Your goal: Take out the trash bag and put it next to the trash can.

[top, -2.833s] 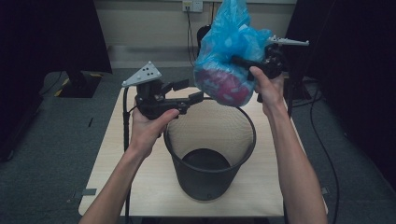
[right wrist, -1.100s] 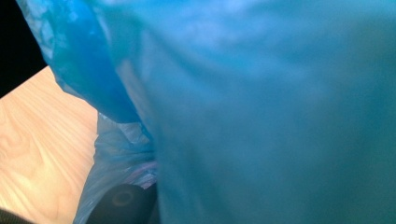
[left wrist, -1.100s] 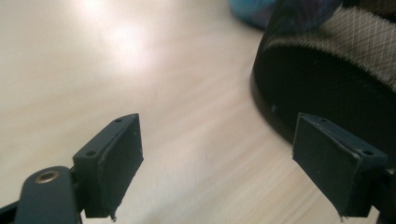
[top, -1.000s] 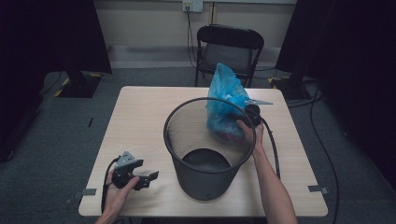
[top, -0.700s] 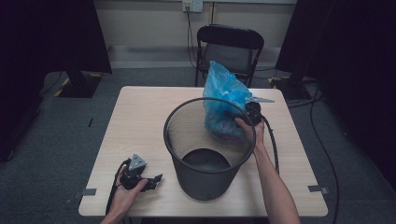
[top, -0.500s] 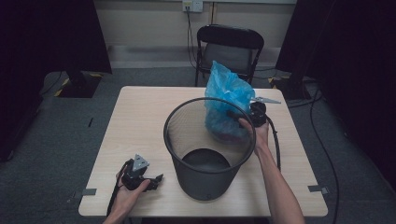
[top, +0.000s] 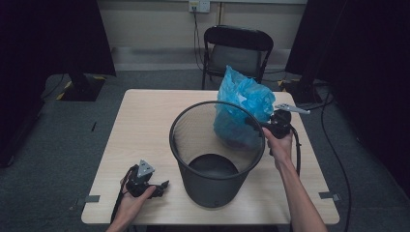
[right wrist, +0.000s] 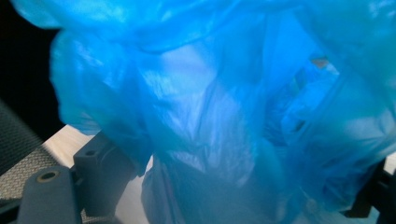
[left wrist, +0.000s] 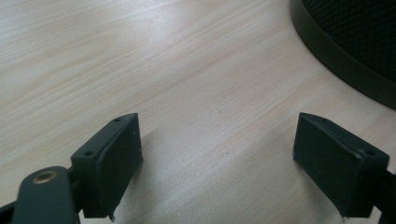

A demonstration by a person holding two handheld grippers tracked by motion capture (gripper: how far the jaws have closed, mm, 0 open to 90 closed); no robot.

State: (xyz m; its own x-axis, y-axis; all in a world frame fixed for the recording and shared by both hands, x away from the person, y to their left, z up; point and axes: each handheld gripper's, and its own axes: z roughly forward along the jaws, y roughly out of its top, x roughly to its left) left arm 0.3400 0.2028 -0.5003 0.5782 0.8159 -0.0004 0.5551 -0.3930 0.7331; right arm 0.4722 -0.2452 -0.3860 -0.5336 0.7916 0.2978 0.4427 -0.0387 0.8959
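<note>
The right gripper (top: 263,126) has just spread its fingers, releasing the blue bag (top: 240,113) between them beside the bin (top: 215,159). The bag looks set down; the left gripper (top: 153,185) rests spread and empty.

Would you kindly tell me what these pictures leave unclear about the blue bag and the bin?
- Blue bag contents: high view, crumpled plastic and the bin's mesh hide them.
- Where the bag's bottom rests: high view, the black mesh bin screens it.
- Right gripper jaws: right gripper view, blue plastic drapes between them; contact unclear.
- Bin in the left gripper view: cut off at the corner.
</note>
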